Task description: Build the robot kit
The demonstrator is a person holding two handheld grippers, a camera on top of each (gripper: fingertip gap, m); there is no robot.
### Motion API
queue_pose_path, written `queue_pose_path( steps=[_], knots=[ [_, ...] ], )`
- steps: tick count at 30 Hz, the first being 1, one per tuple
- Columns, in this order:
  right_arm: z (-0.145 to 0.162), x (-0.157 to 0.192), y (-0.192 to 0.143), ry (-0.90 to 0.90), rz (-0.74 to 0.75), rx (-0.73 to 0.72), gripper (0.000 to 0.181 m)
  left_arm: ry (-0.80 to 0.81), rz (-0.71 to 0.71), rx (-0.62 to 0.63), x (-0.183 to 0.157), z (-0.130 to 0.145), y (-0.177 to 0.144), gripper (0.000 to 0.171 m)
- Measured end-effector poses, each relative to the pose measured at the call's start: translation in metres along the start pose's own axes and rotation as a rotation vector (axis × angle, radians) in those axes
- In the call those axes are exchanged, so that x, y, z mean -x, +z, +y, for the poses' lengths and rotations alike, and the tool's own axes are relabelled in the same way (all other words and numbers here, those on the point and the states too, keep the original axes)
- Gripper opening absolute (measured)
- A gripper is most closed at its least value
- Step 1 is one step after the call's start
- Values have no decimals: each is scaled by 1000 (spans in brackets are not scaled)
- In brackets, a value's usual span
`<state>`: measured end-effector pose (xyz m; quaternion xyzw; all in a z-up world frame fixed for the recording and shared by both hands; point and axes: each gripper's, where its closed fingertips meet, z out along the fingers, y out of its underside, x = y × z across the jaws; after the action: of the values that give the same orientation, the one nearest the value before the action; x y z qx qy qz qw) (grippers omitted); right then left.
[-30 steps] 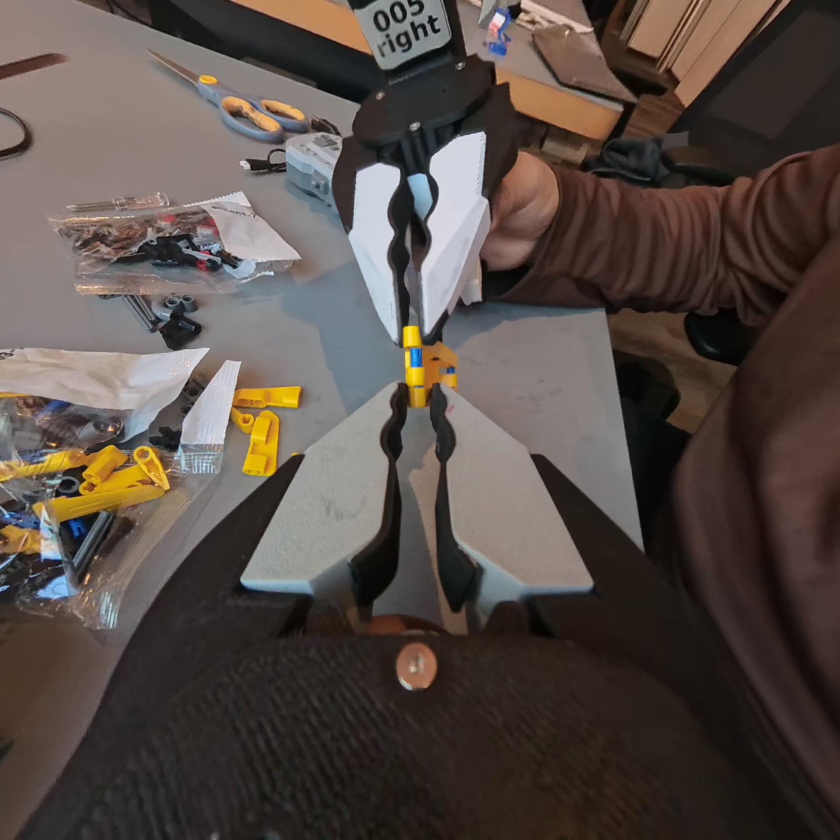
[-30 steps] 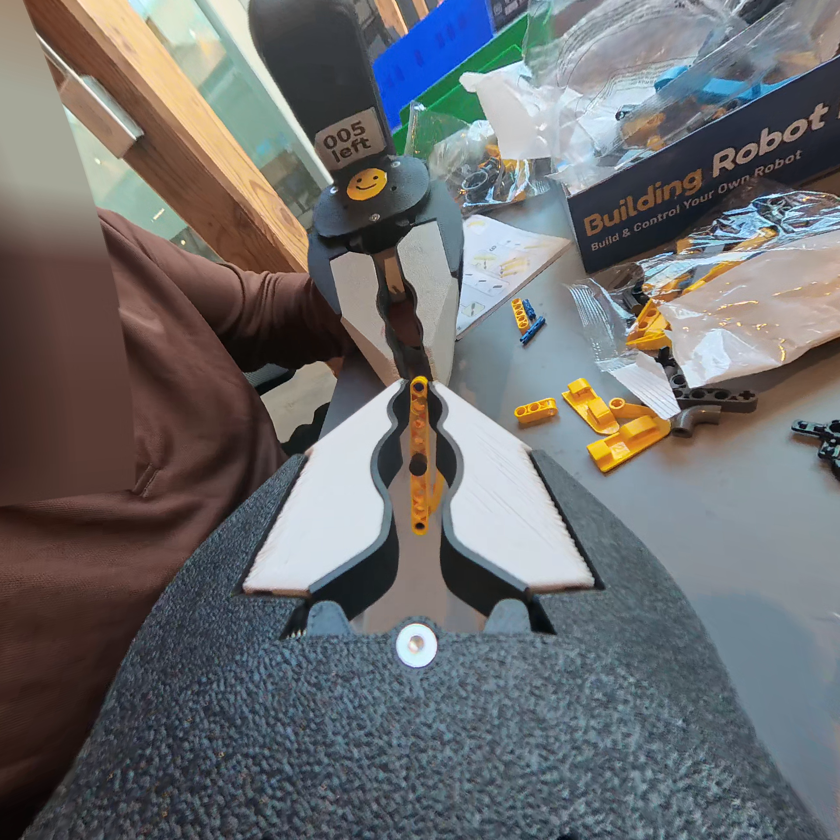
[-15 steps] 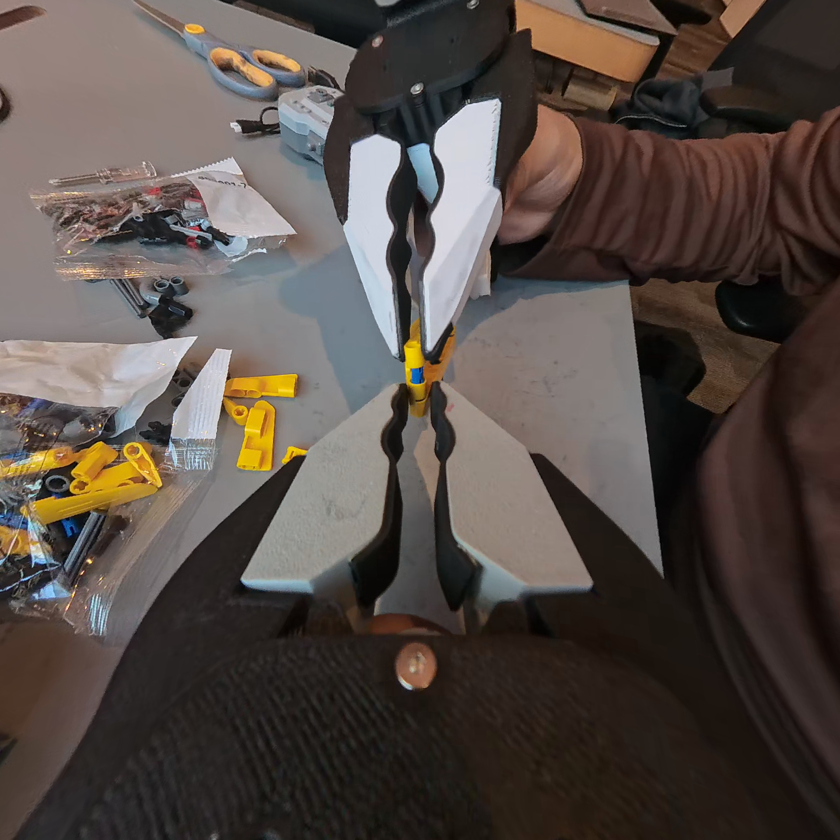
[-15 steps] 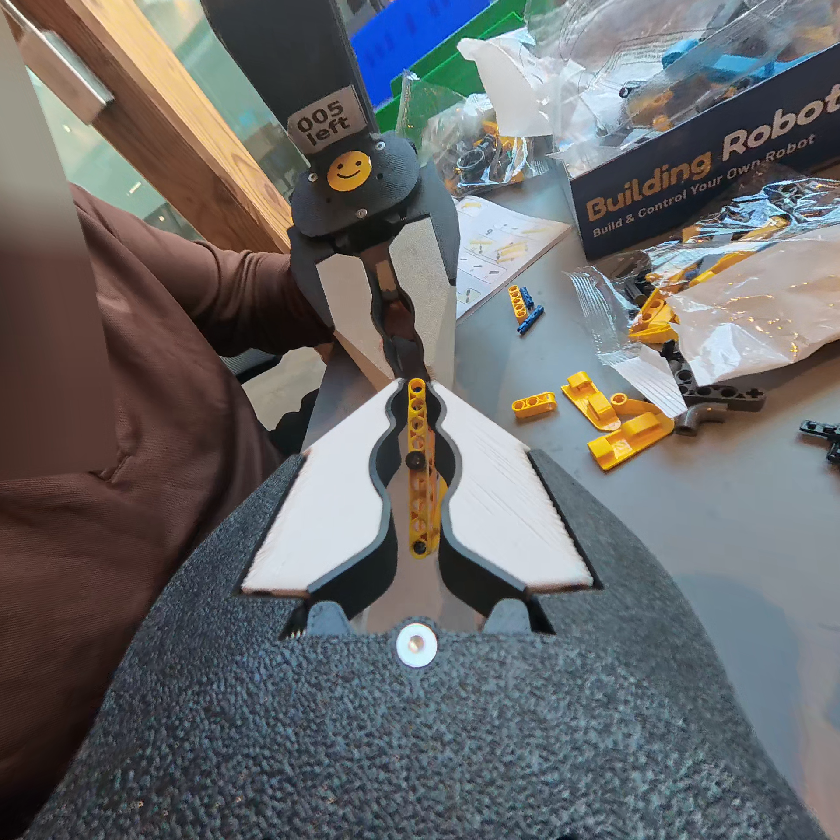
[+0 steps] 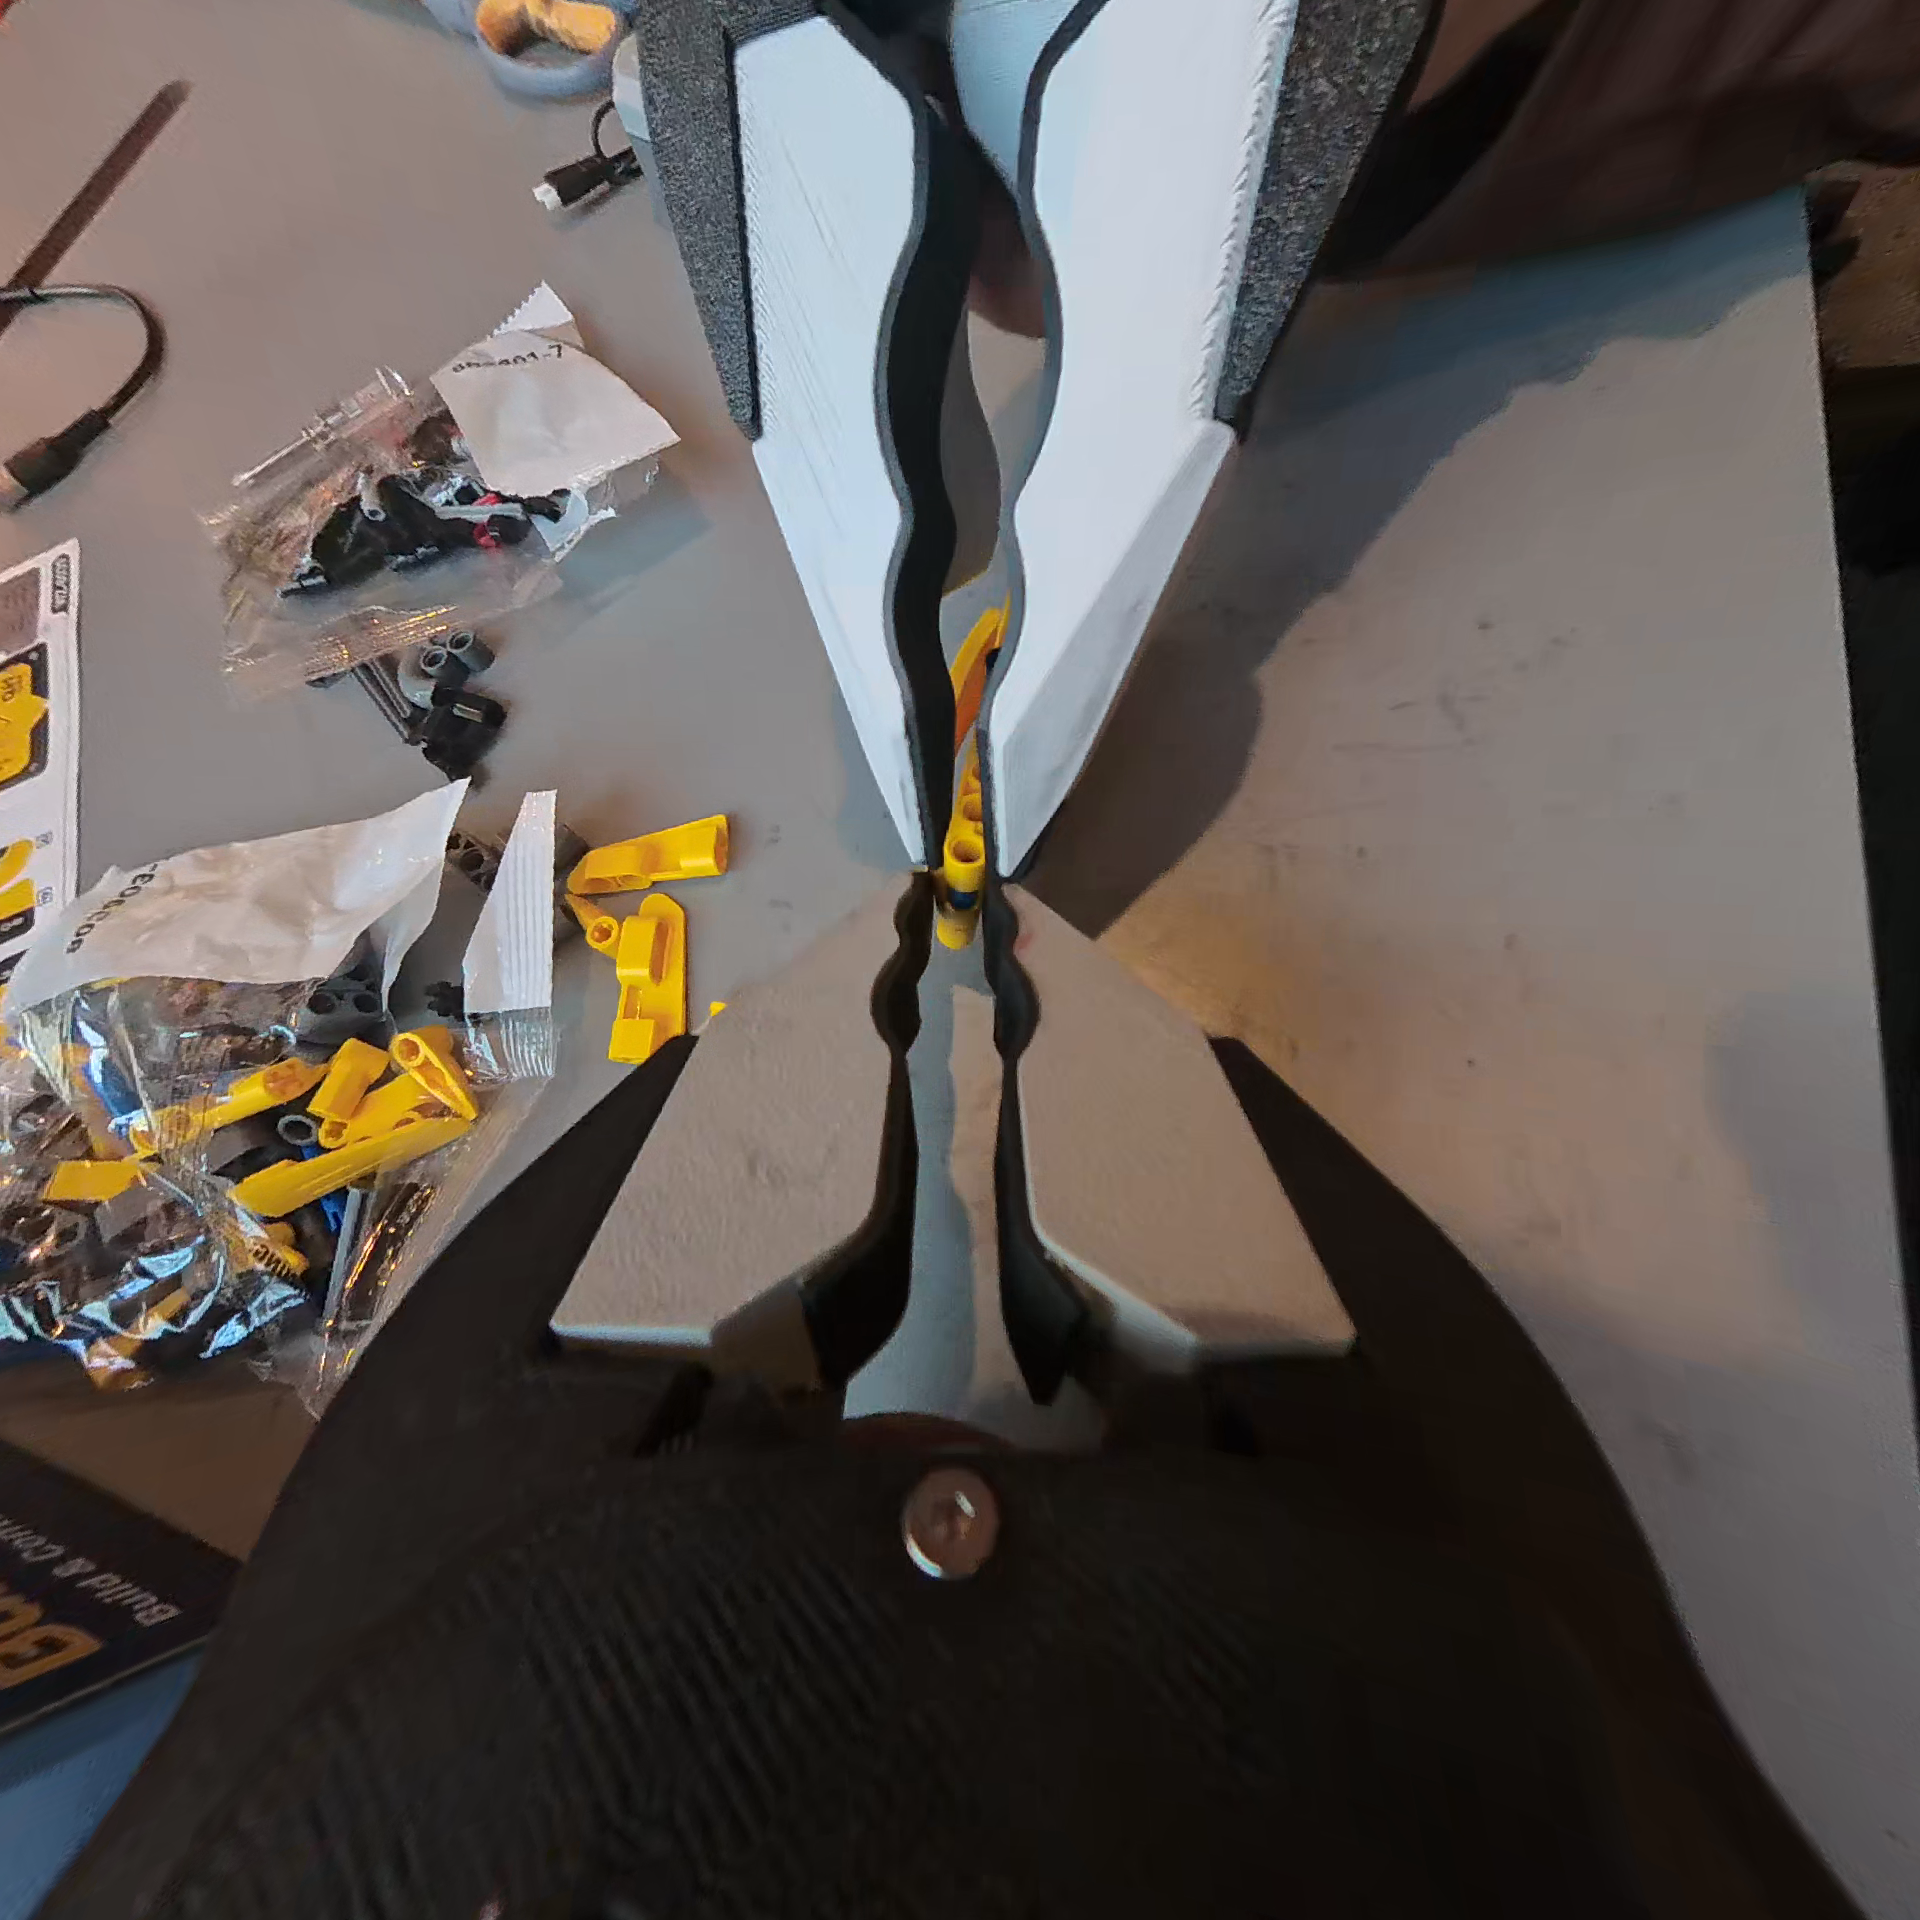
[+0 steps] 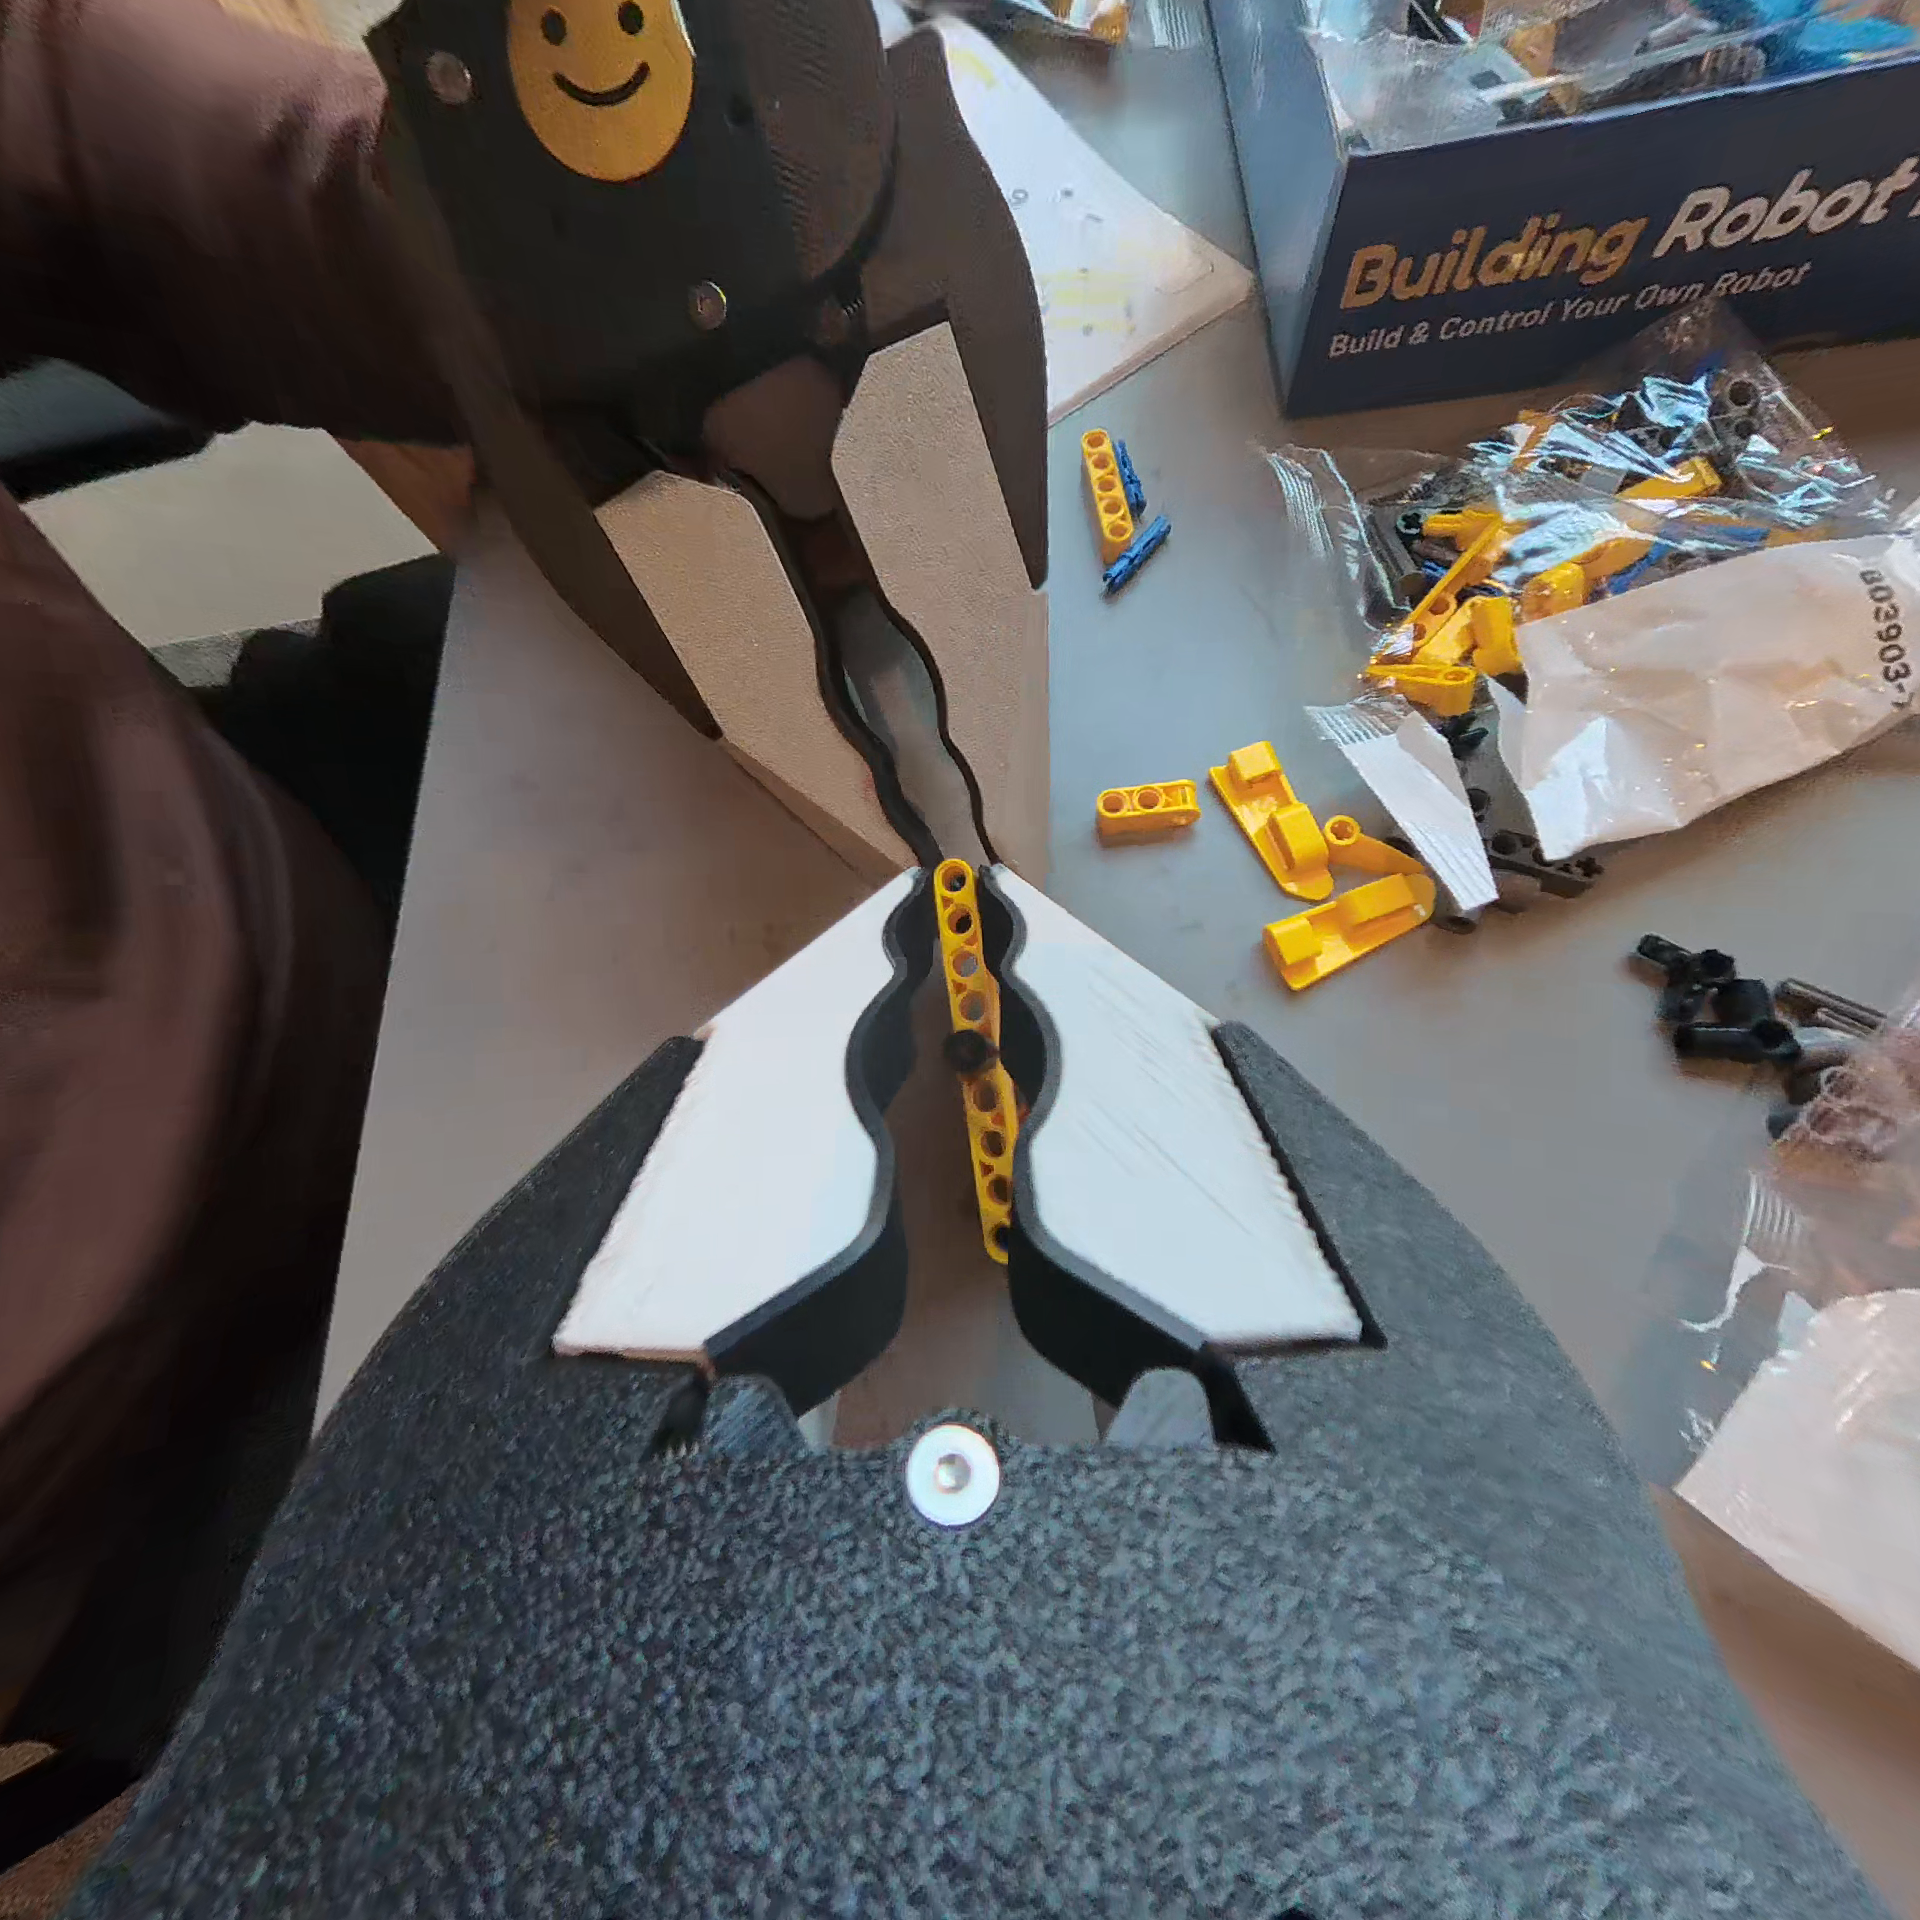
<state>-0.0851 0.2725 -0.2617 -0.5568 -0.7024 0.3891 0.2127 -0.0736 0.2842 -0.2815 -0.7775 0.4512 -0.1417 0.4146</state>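
Left wrist view: your left claw [image 5: 957, 906] pinches small yellow piece [image 5: 957, 896] at fingertips, tip to tip with right claw [image 5: 961, 847] above grey table [image 5: 1455, 831]. Loose yellow parts [image 5: 649, 940] lie left.

Right wrist view: your right claw [image 6: 954, 883] grips yellow holed beam [image 6: 977, 1049] lengthwise; black pin [image 6: 966, 1049] sits mid-beam. Blue box [image 6: 1558, 260] stands beyond.

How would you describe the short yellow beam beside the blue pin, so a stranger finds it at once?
Start at the dark blue box. On the grey table just left of it lies the short yellow beam, touching a blue pin. Unlike other loose yellow pieces, it is straight with a row of holes.
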Motion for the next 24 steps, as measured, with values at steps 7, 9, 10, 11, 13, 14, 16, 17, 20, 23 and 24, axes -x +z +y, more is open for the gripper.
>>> queue_pose_path(
  steps=[7,9,10,11,13,14,16,17,20,23,24],
  knots=[
    [6,2,3,-6,28,65,8,84,-62,37,-2,4,3,6],
    [7,2,4,-26,54,98,8,97,-70,50,-2,6,4,5],
    [8,1,4,-33,67,111,8,98,-73,53,-2,6,4,5],
    [8,1,4,-38,77,121,8,100,-76,55,-1,6,5,5],
    [9,0,4,-50,93,138,8,110,-88,60,-1,7,5,4],
    [9,-1,5,-61,104,148,8,116,-96,64,0,8,5,4],
    [9,-2,6,-88,138,176,8,125,-105,69,1,9,5,4],
    [9,-2,6,-98,156,195,8,128,-104,73,1,10,5,4],
    [10,-3,8,-141,206,247,8,123,-97,83,2,12,5,4],
    [10,-4,8,-140,212,247,7,109,-85,82,2,12,5,4],
    [9,-4,8,-132,206,239,7,108,-84,82,2,12,5,4]
  ],
)
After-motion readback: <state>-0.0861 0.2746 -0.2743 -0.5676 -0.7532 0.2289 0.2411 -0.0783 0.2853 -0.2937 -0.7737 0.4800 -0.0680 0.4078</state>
